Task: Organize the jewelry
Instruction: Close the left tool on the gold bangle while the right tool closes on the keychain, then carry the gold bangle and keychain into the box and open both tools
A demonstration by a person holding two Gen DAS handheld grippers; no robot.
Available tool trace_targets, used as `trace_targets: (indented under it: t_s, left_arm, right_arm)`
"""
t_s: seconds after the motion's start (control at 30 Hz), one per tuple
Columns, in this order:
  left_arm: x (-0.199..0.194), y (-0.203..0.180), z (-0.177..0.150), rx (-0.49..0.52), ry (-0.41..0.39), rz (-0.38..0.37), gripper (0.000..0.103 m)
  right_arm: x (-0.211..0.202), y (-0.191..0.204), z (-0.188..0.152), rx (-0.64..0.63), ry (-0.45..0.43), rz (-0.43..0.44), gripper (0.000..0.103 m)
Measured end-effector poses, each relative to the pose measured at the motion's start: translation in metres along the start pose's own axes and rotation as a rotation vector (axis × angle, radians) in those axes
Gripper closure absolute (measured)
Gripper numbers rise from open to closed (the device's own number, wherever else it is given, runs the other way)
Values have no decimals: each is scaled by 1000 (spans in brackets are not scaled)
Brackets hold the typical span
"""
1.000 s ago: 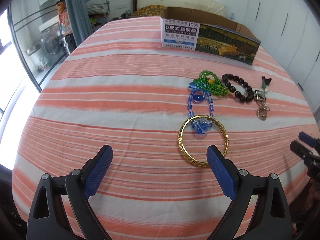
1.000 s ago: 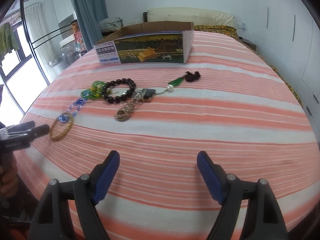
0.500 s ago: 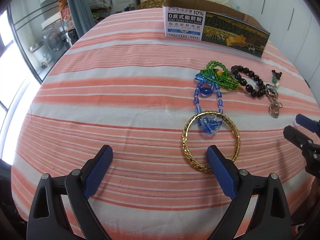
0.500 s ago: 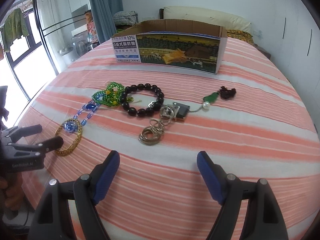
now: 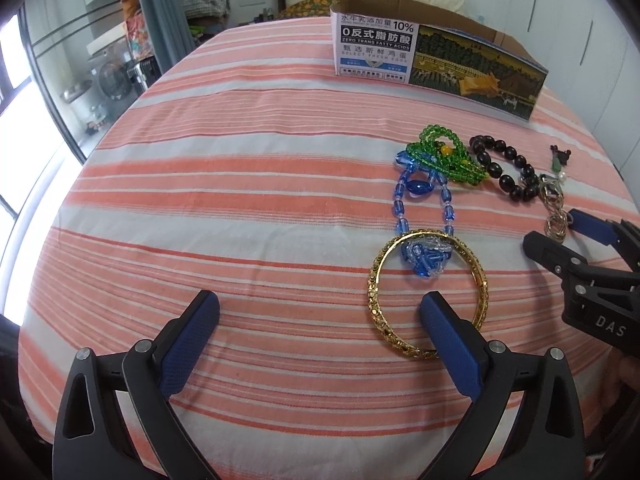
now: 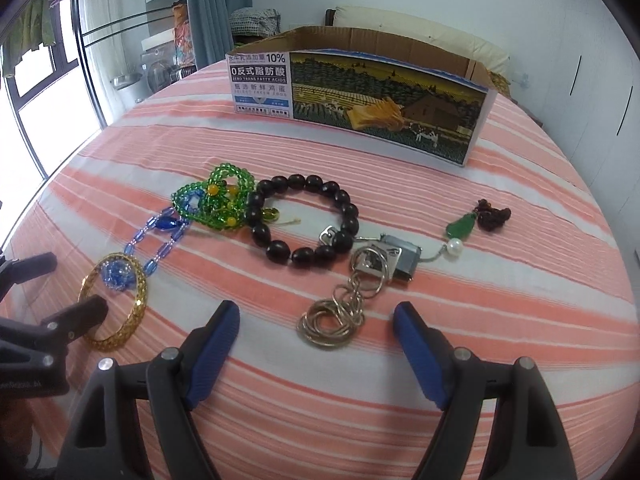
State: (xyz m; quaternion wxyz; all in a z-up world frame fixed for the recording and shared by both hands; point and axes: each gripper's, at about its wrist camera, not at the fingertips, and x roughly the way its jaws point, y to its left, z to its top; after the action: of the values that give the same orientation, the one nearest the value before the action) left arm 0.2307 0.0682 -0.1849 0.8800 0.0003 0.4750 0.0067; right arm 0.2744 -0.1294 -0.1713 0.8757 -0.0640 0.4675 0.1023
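Jewelry lies in a row on the striped bed. A gold bangle (image 5: 428,292) (image 6: 116,300) rings one end of a blue bead string (image 5: 424,208) (image 6: 156,236). Beyond it lie a green bead bracelet (image 5: 444,156) (image 6: 216,200), a black bead bracelet (image 5: 504,168) (image 6: 304,220) and a metal keyring with a green pendant (image 5: 554,208) (image 6: 360,280). My left gripper (image 5: 320,316) is open, its right finger over the bangle's near edge. My right gripper (image 6: 318,332) is open, just short of the keyring's rings. An open printed cardboard box (image 5: 432,52) (image 6: 360,92) stands behind.
The orange and white striped bedspread (image 5: 200,200) (image 6: 520,300) covers the whole work area and drops off at its edges. A window and curtain are at the left, white wardrobe doors at the right, pillows behind the box.
The right gripper has moved left and closer to the jewelry, so the keyring now lies just ahead of its fingers. The left gripper has edged slightly nearer the gold bangle.
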Motion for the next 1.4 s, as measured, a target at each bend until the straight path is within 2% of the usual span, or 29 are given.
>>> trace_targets:
  t_s: [0.03, 0.1, 0.17, 0.2, 0.23, 0.27, 0.3, 0.33, 0.37, 0.4, 0.5, 0.67, 0.97, 1.4]
  left_arm:
    - [0, 0, 0, -1, 0, -1, 3]
    - [0, 0, 1, -1, 1, -1, 4]
    - [-3, -2, 0, 8, -1, -12, 14]
    - [-6, -5, 0, 17, -4, -19, 19]
    - [-10, -9, -2, 33, -8, -32, 33]
    - [-13, -11, -3, 45, -12, -43, 51]
    - [-16, -16, -5, 64, -17, -61, 63]
    - [-18, -19, -5, 76, -18, -80, 88]
    - [-19, -21, -5, 79, -19, -87, 96]
    - [-18, -19, -4, 69, -15, -96, 98]
    - [-16, 0, 3, -42, 15, -185, 100]
    - [-28, 12, 11, -110, -10, -233, 100]
    - [-56, 8, 31, -78, -70, -246, 100]
    - [-89, 7, 76, -33, -143, -260, 100]
  right_arm:
    - [0, 0, 1, 3, 0, 1, 23]
    - [-1, -1, 2, 6, -11, -2, 41]
    - [-2, -2, 3, 16, -18, -14, 78]
    - [-3, -5, 3, 26, -22, -6, 78]
    - [-4, -7, 1, 36, -26, 0, 79]
    - [-5, -9, 0, 46, -29, 2, 81]
    - [-7, -11, -1, 55, -30, 8, 81]
    - [-10, -15, -2, 71, -35, 21, 82]
    - [-14, -18, -3, 81, -41, 31, 82]
    - [-19, -21, -4, 85, -51, 37, 82]
    - [-37, -32, -4, 96, -74, 58, 82]
    - [-65, -54, 0, 130, -108, 83, 82]
    - [-103, -76, 15, 145, -165, 112, 82]
    - [-154, -90, 54, 81, -251, 125, 82]
